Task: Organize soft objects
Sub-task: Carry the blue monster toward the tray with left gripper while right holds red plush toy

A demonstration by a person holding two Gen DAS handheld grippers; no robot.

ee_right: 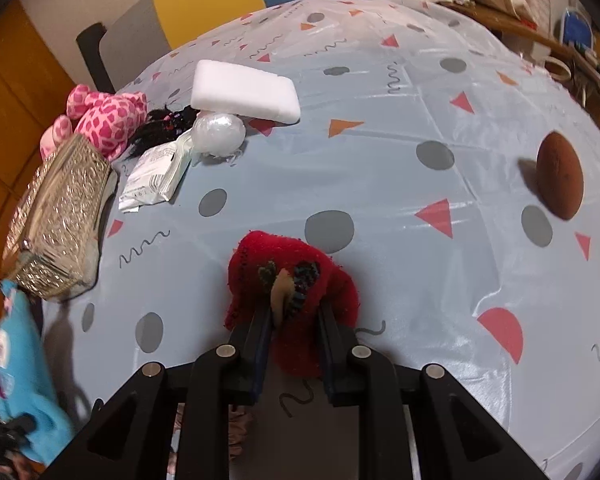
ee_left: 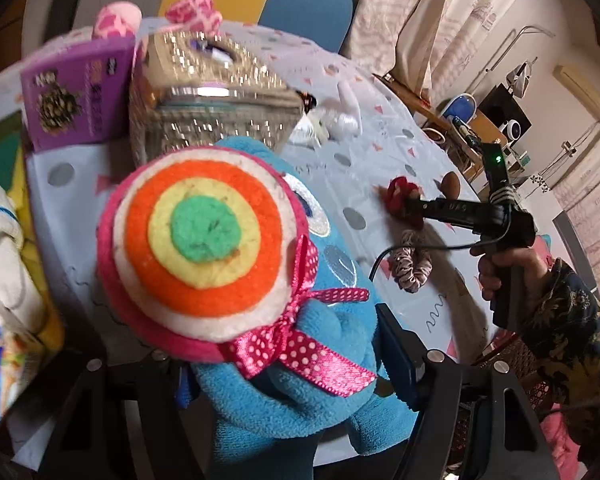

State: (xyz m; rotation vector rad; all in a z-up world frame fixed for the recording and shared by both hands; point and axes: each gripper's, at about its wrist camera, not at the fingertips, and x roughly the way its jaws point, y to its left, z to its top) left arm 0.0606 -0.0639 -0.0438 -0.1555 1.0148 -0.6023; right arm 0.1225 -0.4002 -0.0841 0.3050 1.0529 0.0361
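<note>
My left gripper point(ee_left: 284, 364) is shut on a blue plush toy point(ee_left: 320, 360) that carries a round rainbow lollipop disc point(ee_left: 204, 240) with a pink dotted ribbon. It holds the toy above the table, close to a glittery silver box point(ee_left: 212, 100). The toy also shows at the left edge of the right wrist view point(ee_right: 16, 380). My right gripper point(ee_right: 294, 316) is shut on a red fuzzy soft object point(ee_right: 292, 272) resting on the tablecloth. It also appears in the left wrist view point(ee_left: 402, 200). A pink-grey scrunchie point(ee_left: 412, 264) lies near it.
On the patterned tablecloth point(ee_right: 380, 140) lie a white sponge block point(ee_right: 244, 92), a clear ball point(ee_right: 218, 134), a white packet point(ee_right: 156, 176), a pink spotted plush point(ee_right: 104, 116), the glittery box point(ee_right: 60, 216) and a brown ball point(ee_right: 560, 176). A purple book point(ee_left: 76, 96) stands at left.
</note>
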